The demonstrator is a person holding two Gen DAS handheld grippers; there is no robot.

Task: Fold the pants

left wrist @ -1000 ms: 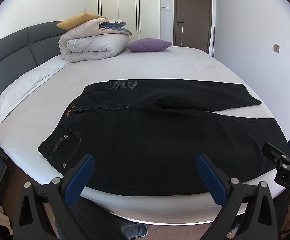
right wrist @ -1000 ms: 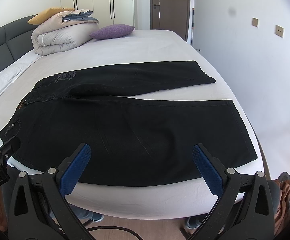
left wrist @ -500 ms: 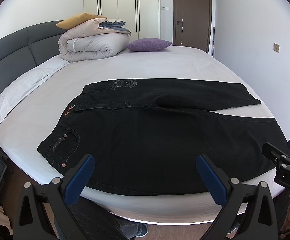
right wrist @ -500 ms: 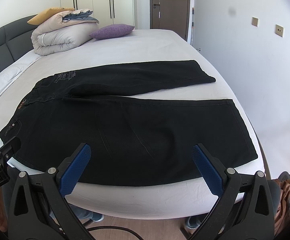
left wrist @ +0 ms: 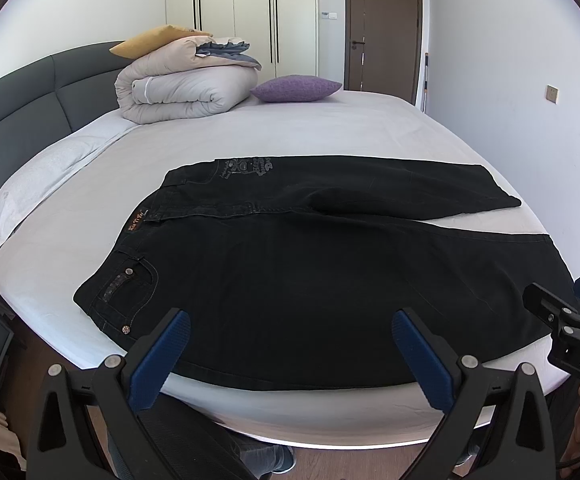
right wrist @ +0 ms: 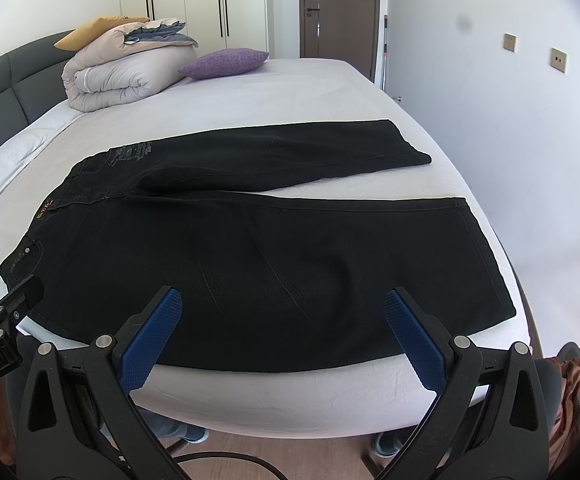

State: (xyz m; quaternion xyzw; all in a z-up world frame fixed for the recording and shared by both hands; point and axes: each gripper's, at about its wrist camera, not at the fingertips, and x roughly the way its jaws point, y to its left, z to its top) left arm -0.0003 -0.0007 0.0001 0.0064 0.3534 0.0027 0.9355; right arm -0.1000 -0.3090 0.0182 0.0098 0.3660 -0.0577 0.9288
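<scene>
Black pants (left wrist: 310,264) lie flat on the white bed (left wrist: 330,128), waistband to the left, both legs spread to the right. They also show in the right wrist view (right wrist: 269,248). My left gripper (left wrist: 290,340) is open and empty, held just in front of the bed's near edge by the waist end. My right gripper (right wrist: 283,324) is open and empty, in front of the near leg. Each gripper shows at the edge of the other's view.
A rolled duvet (left wrist: 181,88) with a yellow pillow on top and a purple cushion (left wrist: 296,88) sit at the far end of the bed. A dark headboard (left wrist: 21,104) runs along the left. A wall stands close on the right.
</scene>
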